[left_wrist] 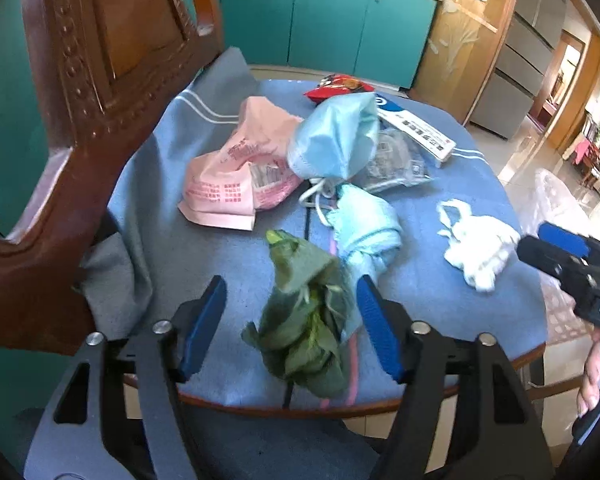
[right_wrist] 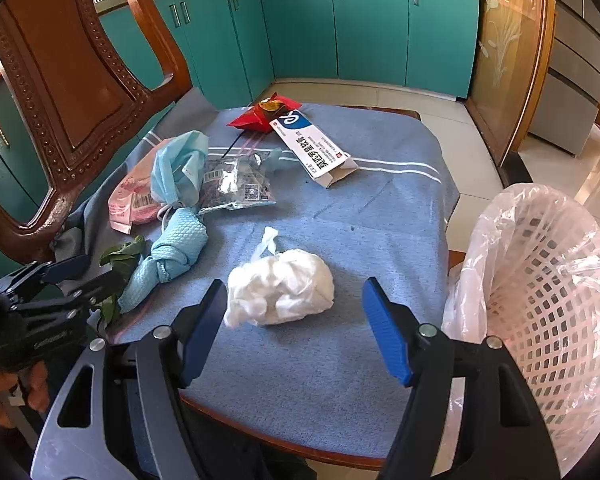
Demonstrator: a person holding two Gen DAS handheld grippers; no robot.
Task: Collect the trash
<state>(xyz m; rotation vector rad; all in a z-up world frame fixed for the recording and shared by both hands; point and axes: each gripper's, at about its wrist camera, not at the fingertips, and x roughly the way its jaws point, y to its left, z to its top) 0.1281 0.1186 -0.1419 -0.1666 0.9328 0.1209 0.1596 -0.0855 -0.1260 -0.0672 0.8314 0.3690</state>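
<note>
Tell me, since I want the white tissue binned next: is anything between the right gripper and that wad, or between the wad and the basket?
Nothing visible blocks either. The right gripper is open with the crumpled white tissue lying just ahead of its fingers on bare blue cloth. The lined basket stands right of the chair seat, with only cloth between.

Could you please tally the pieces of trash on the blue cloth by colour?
Light blue: 2, face mask, knotted cloth
White: 2, crumpled tissue, medicine box
Pink: 1, pink bag
Red: 1, snack wrapper
Green: 1, leaves
Clear: 1, plastic packet
Total: 8
</note>
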